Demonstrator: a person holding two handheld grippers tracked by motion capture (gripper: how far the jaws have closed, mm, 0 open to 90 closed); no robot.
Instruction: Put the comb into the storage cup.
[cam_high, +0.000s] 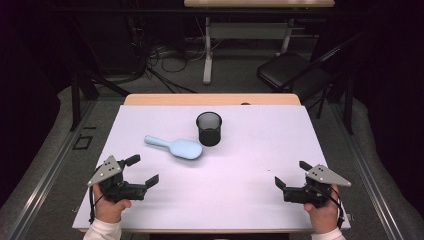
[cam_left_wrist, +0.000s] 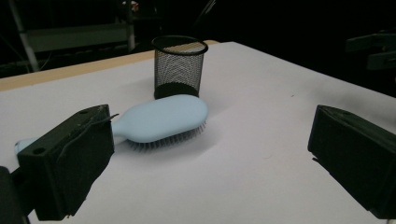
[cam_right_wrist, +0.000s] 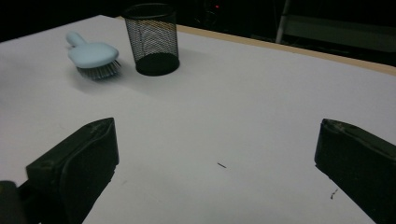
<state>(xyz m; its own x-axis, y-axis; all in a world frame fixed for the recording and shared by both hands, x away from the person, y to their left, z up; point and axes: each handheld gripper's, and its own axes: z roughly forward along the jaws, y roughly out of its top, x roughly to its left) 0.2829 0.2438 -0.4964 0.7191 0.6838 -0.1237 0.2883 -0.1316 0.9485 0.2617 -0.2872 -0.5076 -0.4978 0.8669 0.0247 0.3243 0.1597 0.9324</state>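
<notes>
Hairbrush (cam_high: 176, 146) is lying bristles-down mid-worktop, just left of mesh cup (cam_high: 209, 128), handle pointing far-left for easy pickup. Left hand-held gripper (cam_high: 140, 172) and right hand-held gripper (cam_high: 290, 174) are waiting near, wide open, empty.

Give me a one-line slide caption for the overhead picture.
Two open hand-held grippers, left and right, wait near a blue hairbrush lying bristles-down beside a black mesh cup on a white table.

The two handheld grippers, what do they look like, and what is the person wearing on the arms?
Each is a black two-jaw tool with blocky, squared jaws. The left gripper and the right gripper each carry a grey three-cornered plate dotted with small holes. A black cable loops beside each wrist. White sleeve cuffs cover both wrists.
</notes>
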